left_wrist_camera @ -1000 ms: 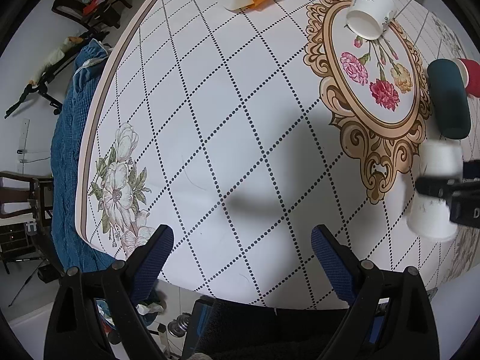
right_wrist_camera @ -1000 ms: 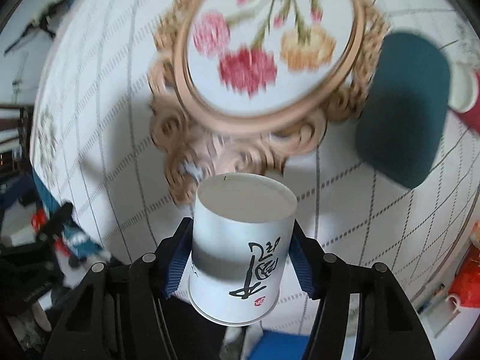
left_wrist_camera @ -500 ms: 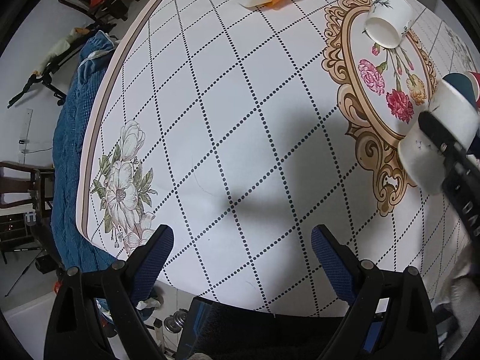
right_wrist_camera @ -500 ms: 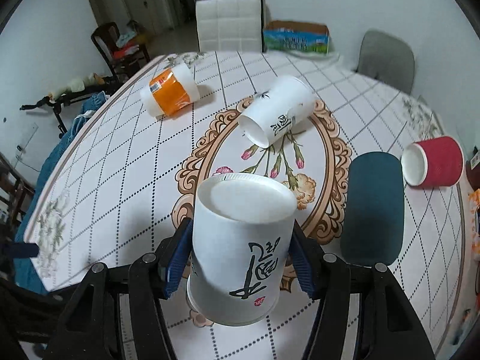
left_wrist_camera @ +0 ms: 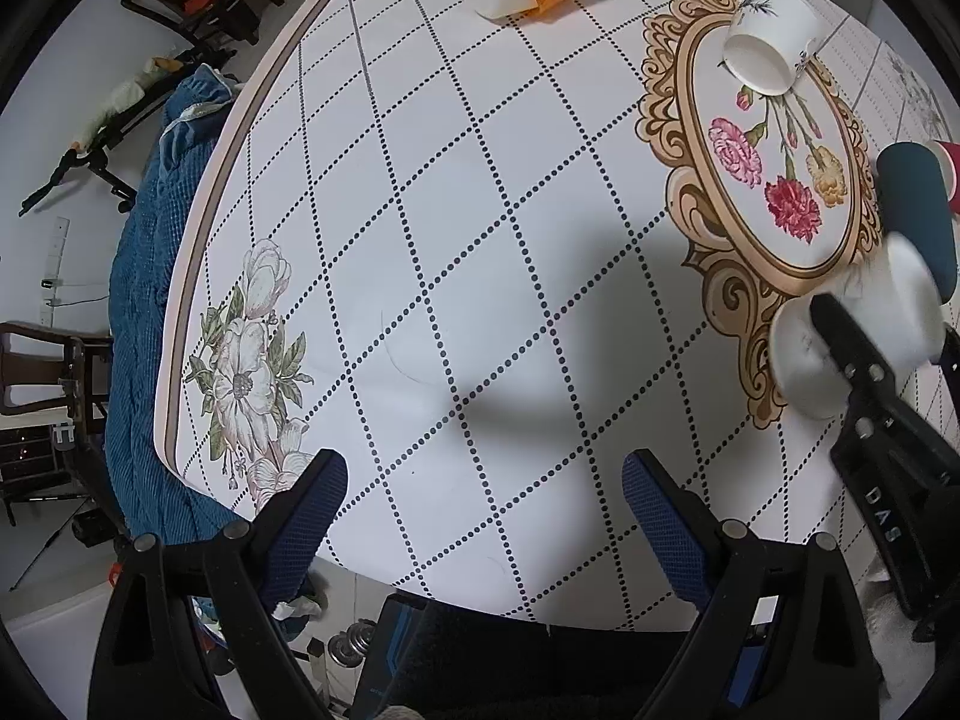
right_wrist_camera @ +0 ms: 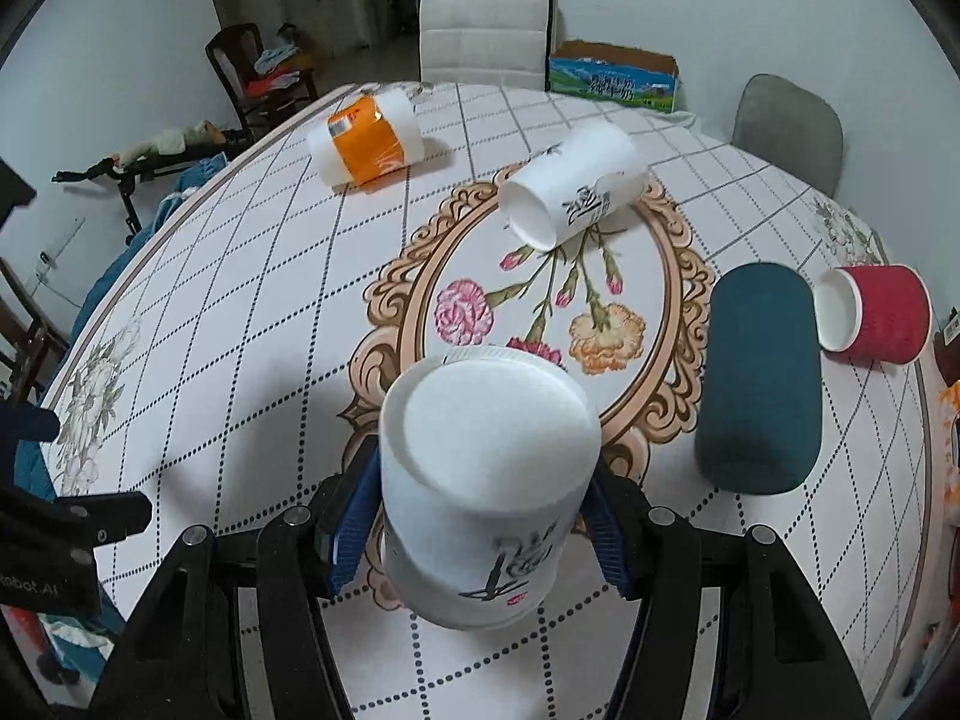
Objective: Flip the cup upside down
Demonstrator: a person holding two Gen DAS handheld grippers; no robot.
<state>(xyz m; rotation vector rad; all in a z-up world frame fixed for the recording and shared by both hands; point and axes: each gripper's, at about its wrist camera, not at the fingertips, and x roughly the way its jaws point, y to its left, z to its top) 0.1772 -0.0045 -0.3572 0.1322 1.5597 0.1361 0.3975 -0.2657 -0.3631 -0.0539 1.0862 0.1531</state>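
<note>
Right gripper clamps the white cup low centre, base toward camera, above the table. Bare cloth lower left. Left gripper spread wide, nothing held.

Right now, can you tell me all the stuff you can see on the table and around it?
held paper cup: 1, white with black writing, clamped in the right gripper above the table's near side, flat base toward the camera
lying paper cup: 1, white with black writing, on its side at the top of the flower medallion
red cup: 1, red with white inside, on its side at the right
orange-banded cup: 1, white and orange, on its side at far left
dark teal case: 1, lying right of the medallion
table: 1, white checked cloth
chairs: 3, white, grey, dark wood, beyond the table
left gripper: 1, black with blue pads, jaws open and empty
right gripper: 1, black with blue pads, jaws shut on the cup
</note>
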